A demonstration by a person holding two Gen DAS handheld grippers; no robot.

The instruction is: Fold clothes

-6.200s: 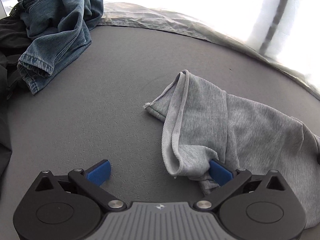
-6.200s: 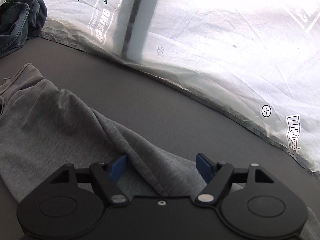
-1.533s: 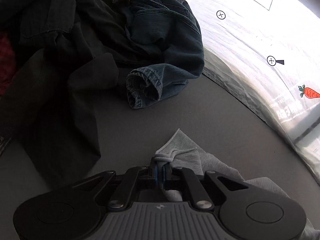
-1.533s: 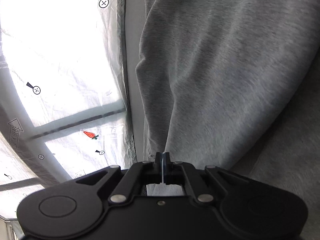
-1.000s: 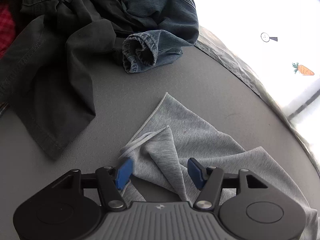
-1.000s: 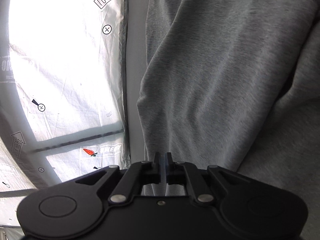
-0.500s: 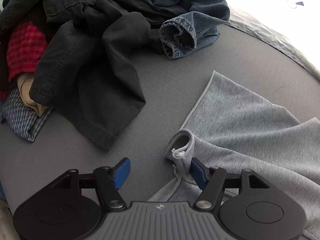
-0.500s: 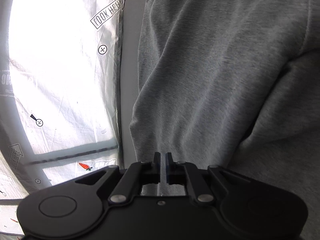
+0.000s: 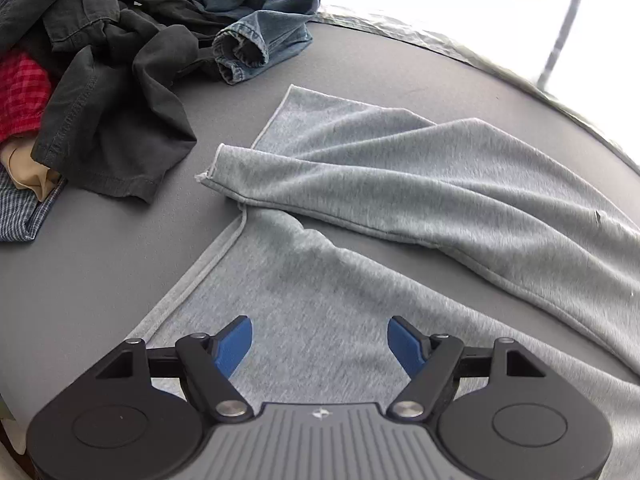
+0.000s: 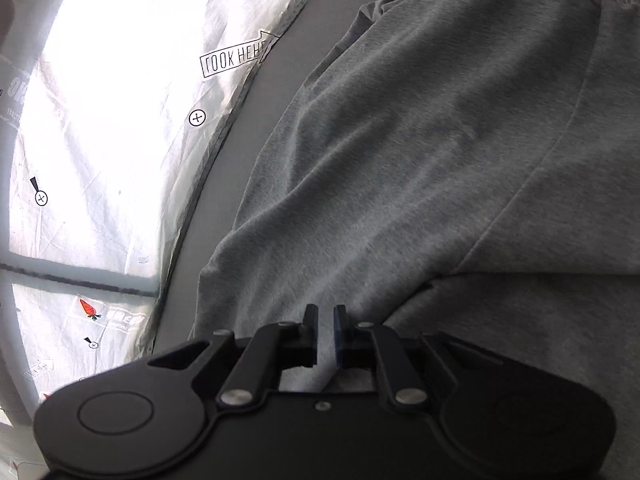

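my left gripper hangs wide apart above the grey sweatpants spread on the grey table; my right gripper, fingers slightly parted, grips nothing above their near edge.

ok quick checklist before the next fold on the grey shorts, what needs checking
1. Left tongs open, nothing between them: ok.
2. Right tongs let go of the grey shorts: cannot tell, narrow gap only.
3. Shorts lying flat: not ok, one leg is creased across the other.
4. Hem near the left tongs within view: ok.
5. Clothes pile apart from the shorts: ok.
6. Bare table beside the shorts: ok.
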